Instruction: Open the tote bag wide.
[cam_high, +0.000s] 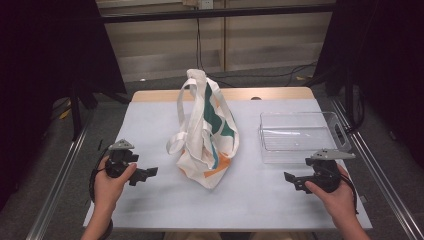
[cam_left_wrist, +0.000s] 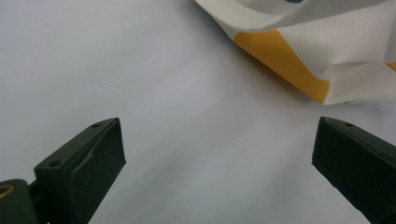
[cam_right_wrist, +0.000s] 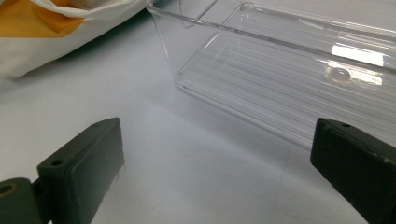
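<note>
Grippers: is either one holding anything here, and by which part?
Nothing is held. The left gripper and right gripper are open above the table, apart from the bag.

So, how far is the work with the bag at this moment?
Nothing looks done yet. The cloth bag stands bunched on the white table cover, untouched, and the clear plastic bin beside it is empty. The left gripper and right gripper are both open, holding nothing, on either side of the bag. Any handling of the bag is left to do.

White tote bag (cam_high: 205, 135) with teal and orange patches; clear bin (cam_high: 300, 135); black grippers.
</note>
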